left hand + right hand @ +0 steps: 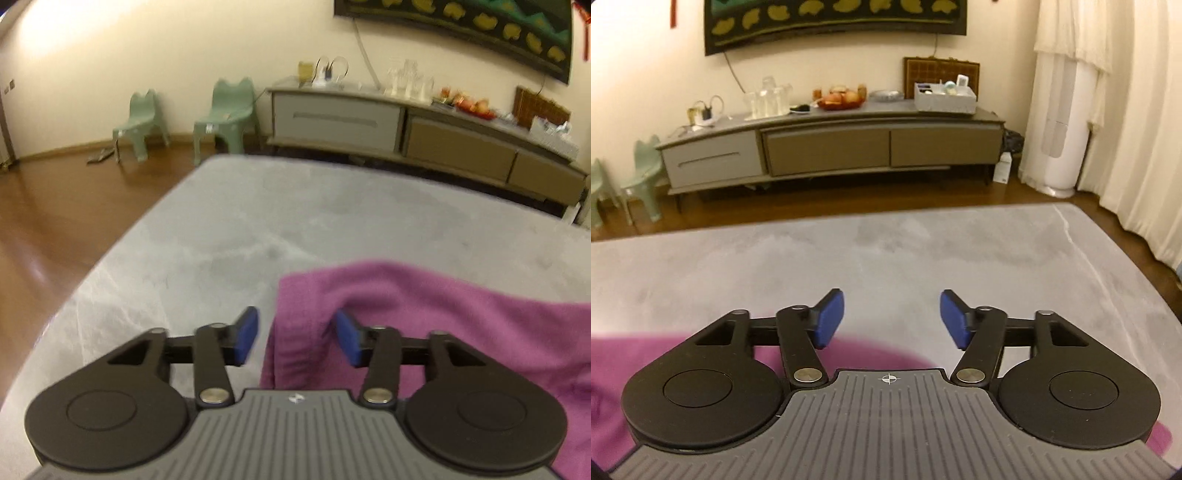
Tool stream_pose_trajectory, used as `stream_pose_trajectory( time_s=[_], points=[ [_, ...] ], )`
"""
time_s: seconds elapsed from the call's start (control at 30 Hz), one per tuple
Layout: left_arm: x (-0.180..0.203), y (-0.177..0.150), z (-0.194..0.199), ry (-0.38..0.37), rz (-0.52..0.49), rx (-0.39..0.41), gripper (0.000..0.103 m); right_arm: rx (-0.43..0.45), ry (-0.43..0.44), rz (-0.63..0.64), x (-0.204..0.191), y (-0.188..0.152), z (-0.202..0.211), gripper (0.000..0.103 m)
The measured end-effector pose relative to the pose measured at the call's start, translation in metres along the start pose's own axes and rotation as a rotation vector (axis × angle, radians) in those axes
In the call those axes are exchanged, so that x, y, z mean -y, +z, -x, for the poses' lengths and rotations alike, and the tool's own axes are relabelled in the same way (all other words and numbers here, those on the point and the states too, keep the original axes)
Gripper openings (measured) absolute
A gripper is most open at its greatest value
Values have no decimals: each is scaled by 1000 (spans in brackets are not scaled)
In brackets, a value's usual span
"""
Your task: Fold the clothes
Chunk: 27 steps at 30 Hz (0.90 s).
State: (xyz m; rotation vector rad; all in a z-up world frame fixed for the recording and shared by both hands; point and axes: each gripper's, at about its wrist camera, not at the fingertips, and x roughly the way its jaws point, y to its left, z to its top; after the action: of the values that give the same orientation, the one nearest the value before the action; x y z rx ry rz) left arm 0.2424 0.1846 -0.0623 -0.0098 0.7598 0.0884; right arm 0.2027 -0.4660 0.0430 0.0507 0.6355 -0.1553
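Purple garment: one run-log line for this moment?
purple garment: on grey surface | left hand-held gripper: open, at garment edge | right hand-held gripper: open, empty

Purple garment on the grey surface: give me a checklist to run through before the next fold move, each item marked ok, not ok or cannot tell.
1. Left claw open: ok, blue pads apart.
2. Edge of the purple knit garment between the left claw's pads: ok, a raised fold sits there; pads not pressing it.
3. Right claw open: ok.
4. Cloth between the right claw's pads: not ok, only the grey velvety surface shows there; the garment lies nearer the camera, under the claw body.
5. Space ahead for folding: ok, bare surface beyond the garment.
6. Garment lying flat: cannot tell, mostly out of view.
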Motion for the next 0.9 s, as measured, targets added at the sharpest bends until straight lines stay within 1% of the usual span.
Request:
stream_pose_trajectory(
  time_s=[0.03,0.1,0.17,0.23,0.3,0.33,0.4,0.43,0.47,0.53,0.57,0.6,0.63,0.67,0.7,0.73,0.8,0.87,0.9],
  points=[
    [1,1,4,-11,-5,12,55,2,-11,11,12,-13,9,72],
    [7,1,7,-29,-36,19,55,-13,-70,58,42,-38,19,77],
    [20,-2,4,-19,-103,15,57,-39,-121,114,69,-58,17,77],
    [30,-4,-5,-11,-148,-9,62,-65,-123,146,88,-65,6,79],
    [35,-5,-16,4,-177,-28,64,-67,-104,146,105,-66,5,84],
    [36,-6,-21,14,-188,-36,64,-66,-84,146,110,-68,7,85],
    [34,-6,-30,22,-197,-54,64,-72,-29,164,117,-68,-7,85],
    [34,-7,-34,24,-201,-61,64,-73,12,170,120,-68,-10,85],
    [34,-9,-37,27,-207,-66,64,-77,61,172,118,-71,-8,85],
    [36,-12,-40,33,-230,-59,65,-79,121,189,113,-77,-8,83],
    [36,-11,-40,37,-238,-53,65,-93,128,205,113,-81,-12,80],
    [36,-11,-40,42,-241,-48,61,-106,144,211,112,-82,-16,66],
    [37,-12,-40,48,-239,-41,57,-118,159,216,111,-82,-19,48],
    [37,-12,-40,57,-239,-34,43,-130,174,222,109,-82,-21,34],
    [37,-11,-40,79,-241,-26,24,-135,168,241,107,-77,-19,0],
    [36,-10,-39,102,-237,-16,15,-128,147,261,105,-70,-14,0],
    [30,-4,-34,98,-196,11,8,-62,180,245,109,-38,11,0],
    [24,5,-30,110,-157,40,8,8,200,223,115,-3,32,0],
    [24,10,-31,120,-140,53,8,26,188,202,120,20,32,0]
  ],
)
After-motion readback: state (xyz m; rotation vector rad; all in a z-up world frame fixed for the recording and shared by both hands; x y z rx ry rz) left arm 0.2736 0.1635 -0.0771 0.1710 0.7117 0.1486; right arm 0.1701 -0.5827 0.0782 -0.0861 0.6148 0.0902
